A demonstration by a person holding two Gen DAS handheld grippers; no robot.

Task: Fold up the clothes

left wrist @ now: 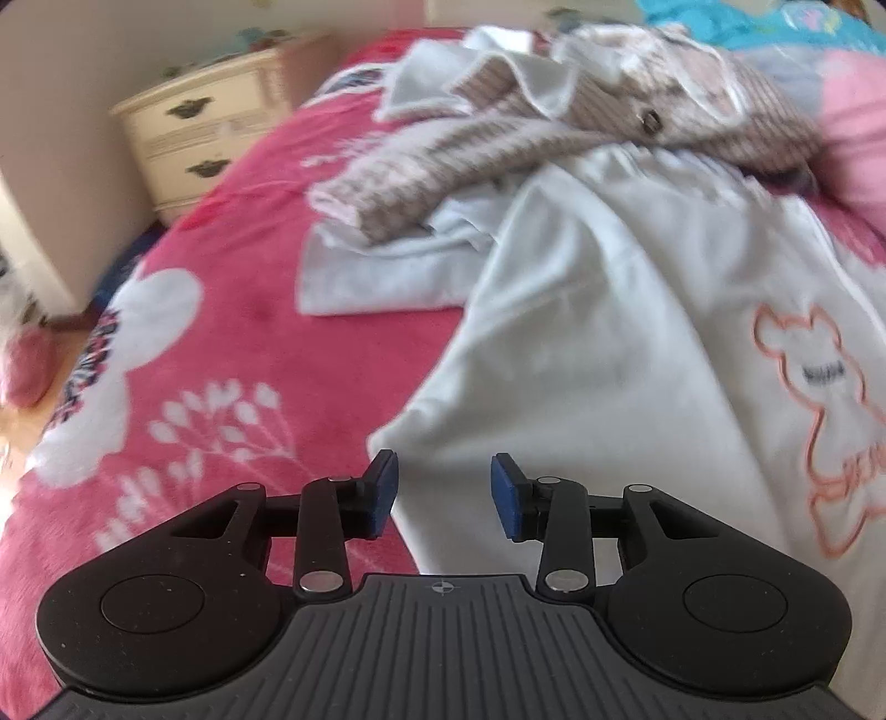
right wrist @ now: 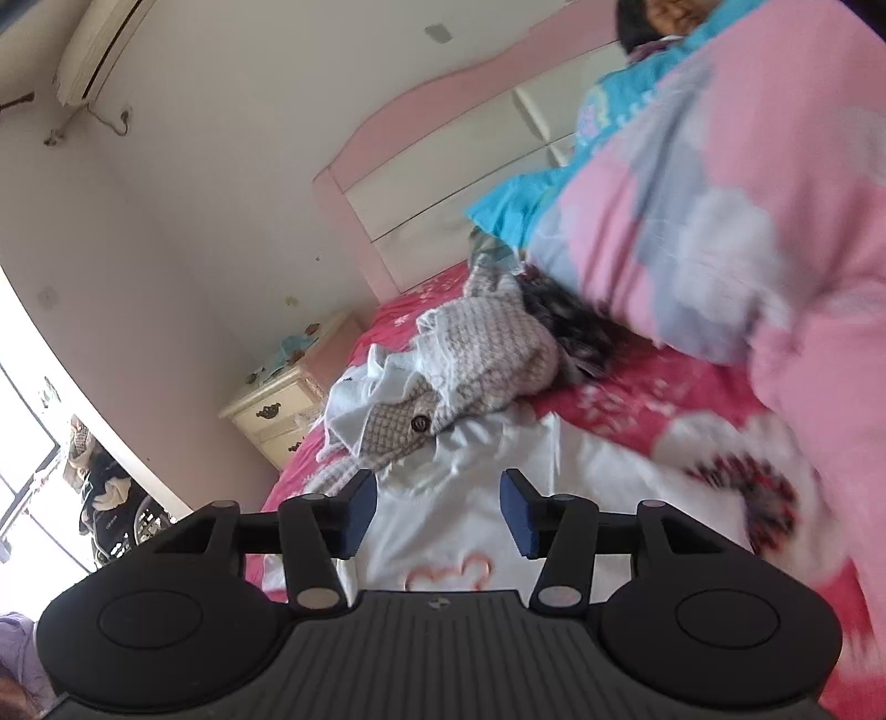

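Note:
A white garment with an orange bear outline lies spread on the pink floral bedspread. My left gripper hovers open over its near left edge, and the blue pads touch no cloth. Beyond it lie a beige checked knit cardigan with a brown button and a pale blue garment under it. In the right wrist view, my right gripper stands open above the white garment with nothing between its pads. The cardigan is bunched further back.
A cream nightstand stands left of the bed by the wall. A thick pink quilt and a blue cover are heaped on the right. Part of a person's head shows at the top. The pink headboard is behind.

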